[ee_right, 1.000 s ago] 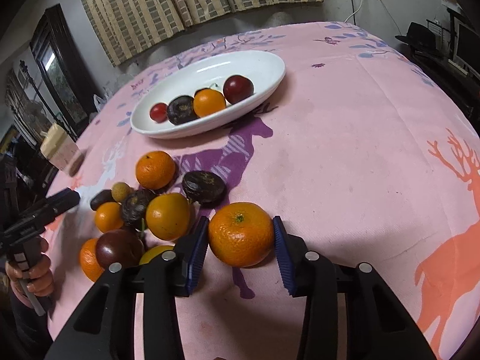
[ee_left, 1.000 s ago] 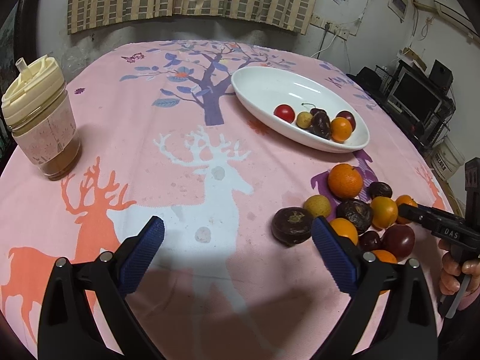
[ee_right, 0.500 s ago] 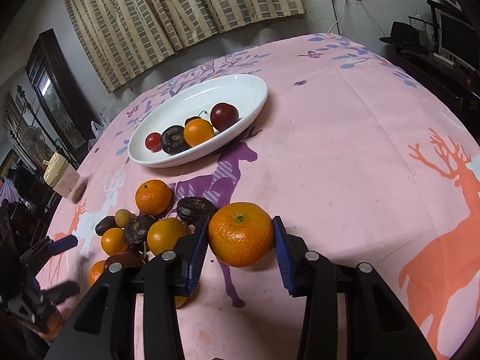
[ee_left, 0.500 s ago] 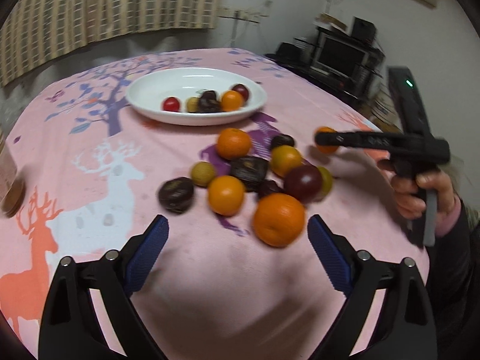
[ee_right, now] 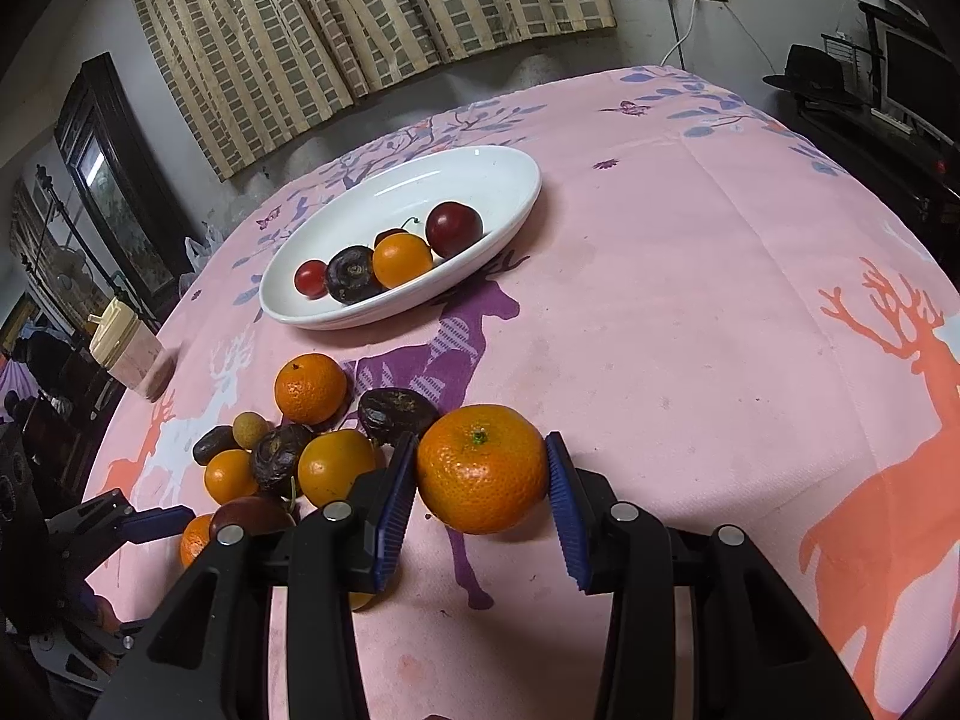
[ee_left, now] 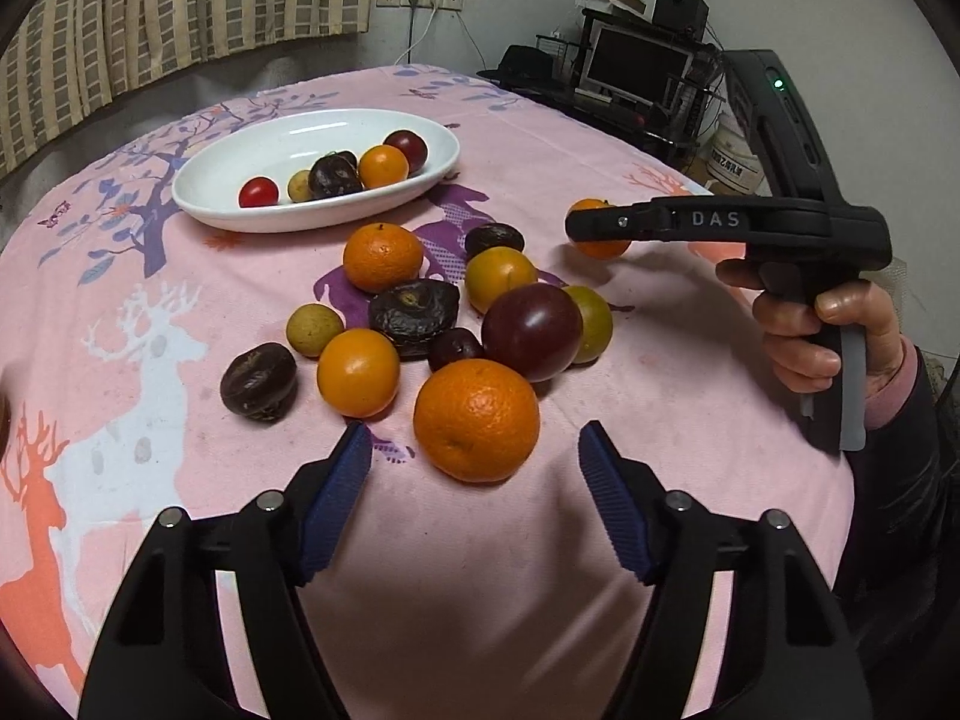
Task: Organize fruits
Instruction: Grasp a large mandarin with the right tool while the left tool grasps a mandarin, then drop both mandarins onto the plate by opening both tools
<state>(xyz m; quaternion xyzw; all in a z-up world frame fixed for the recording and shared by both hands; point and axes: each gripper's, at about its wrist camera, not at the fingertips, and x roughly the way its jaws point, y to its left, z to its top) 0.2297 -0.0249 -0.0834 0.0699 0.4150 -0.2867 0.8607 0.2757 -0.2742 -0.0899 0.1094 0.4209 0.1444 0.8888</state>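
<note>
A white oval dish (ee_left: 258, 216) (ee_right: 498, 168) holds several small fruits. A loose pile of oranges, plums and dark passion fruits (ee_left: 414, 312) (ee_right: 288, 450) lies on the pink cloth. My right gripper (ee_right: 482, 474) is shut on a mandarin (ee_right: 482, 468) and holds it above the cloth; it also shows in the left wrist view (ee_left: 594, 227) with the mandarin (ee_left: 591, 249) behind its finger. My left gripper (ee_left: 474, 468) is open, just in front of a large orange (ee_left: 476, 419) at the near edge of the pile.
A lidded cup (ee_right: 123, 348) stands at the far left of the table. A TV and shelves (ee_left: 636, 69) stand beyond the table's right edge. Curtains (ee_right: 360, 18) hang behind the table.
My left gripper swung right from the bare cloth toward the fruit pile and closed in on the large orange. My right gripper lifted the mandarin off the cloth.
</note>
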